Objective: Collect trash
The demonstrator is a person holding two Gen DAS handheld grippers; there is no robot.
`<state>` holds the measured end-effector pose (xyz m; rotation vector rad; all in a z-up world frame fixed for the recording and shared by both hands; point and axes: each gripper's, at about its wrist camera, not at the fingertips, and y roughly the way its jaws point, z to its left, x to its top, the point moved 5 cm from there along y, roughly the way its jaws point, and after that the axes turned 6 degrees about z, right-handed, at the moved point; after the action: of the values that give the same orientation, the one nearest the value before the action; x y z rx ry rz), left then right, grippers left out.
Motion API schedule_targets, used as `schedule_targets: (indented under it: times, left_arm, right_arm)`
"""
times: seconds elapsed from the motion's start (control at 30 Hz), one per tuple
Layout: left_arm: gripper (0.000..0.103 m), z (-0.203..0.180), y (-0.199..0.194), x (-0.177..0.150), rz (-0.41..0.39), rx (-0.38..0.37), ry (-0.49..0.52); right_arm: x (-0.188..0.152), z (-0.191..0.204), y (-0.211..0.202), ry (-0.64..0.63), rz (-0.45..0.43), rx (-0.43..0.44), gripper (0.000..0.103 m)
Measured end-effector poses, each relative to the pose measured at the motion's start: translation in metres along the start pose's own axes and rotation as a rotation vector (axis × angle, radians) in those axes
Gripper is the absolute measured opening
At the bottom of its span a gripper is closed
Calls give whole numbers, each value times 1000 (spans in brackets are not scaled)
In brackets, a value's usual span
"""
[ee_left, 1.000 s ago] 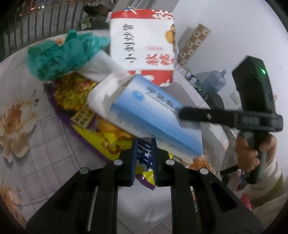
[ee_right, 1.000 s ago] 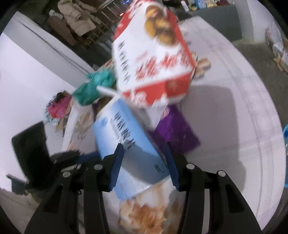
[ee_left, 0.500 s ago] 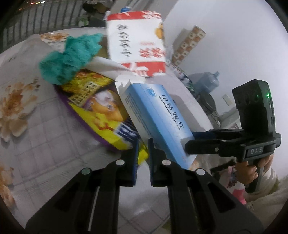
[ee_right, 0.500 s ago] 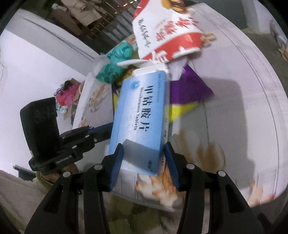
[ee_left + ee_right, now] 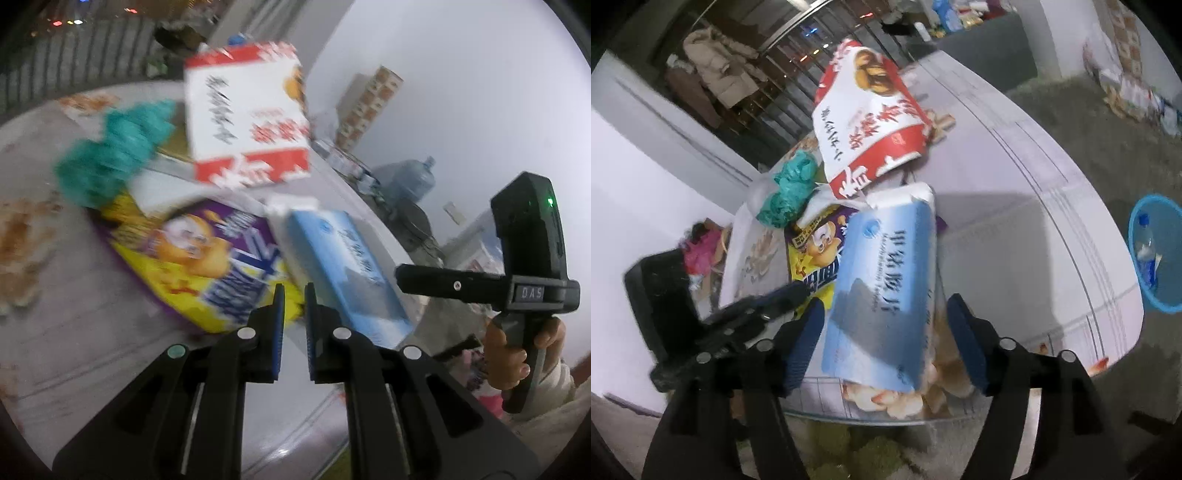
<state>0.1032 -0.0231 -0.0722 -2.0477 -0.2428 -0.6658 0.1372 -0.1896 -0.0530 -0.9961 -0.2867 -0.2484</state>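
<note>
The right gripper (image 5: pixel 886 328) now stands wide, its fingers off the blue box (image 5: pixel 886 280) lying on the table (image 5: pixel 1015 206). The left gripper (image 5: pixel 293 295), narrow and empty, has backed away from the yellow snack bag (image 5: pixel 207 266).

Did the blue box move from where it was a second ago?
Yes. The blue box came down: it covered part of the yellow snack bag before, and now lies beside it, on the bag's right in the left wrist view.
</note>
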Motion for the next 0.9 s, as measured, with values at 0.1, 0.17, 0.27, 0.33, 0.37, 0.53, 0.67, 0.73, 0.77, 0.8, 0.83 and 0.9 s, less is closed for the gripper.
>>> schedule_targets:
  times: [0.1,0.17,0.27,0.33,0.37,0.53,0.67,0.73,0.77,0.8,0.83,0.9]
  left_arm:
    - [8,20,-24,10,-65,72,-15]
    - [10,39,-47,17,-122,133,-23]
    - [12,68,-76,29,-195,219,-33]
    - [16,92,-89,41,-224,277,-45]
    - [17,104,-95,49,-239,303,-53]
    - [42,158,-109,83,-274,354,-75]
    - [47,185,-91,95,-195,308,-92]
    - [47,198,-78,95,-152,288,-140]
    - [47,202,-72,93,-137,263,-166]
    - [48,205,-69,92,-138,233,-187]
    - [46,207,-69,89,-142,197,-214]
    - [42,206,-70,84,-147,169,-222]
  right_arm:
    - [3,20,19,-53,7,-54,79]
    - [6,32,31,-90,23,-94,82]
    - [8,40,39,-122,29,-155,84]
    - [7,43,40,-135,28,-187,85]
    - [7,45,41,-140,27,-203,86]
    - [6,51,46,-159,39,-263,89]
    - [6,50,47,-154,37,-300,89]
    - [6,47,47,-129,39,-298,89]
    - [6,46,47,-118,40,-296,89]
    - [6,45,47,-111,41,-296,89]
    - [6,44,47,-104,40,-297,89]
    - [6,44,45,-98,38,-300,89]
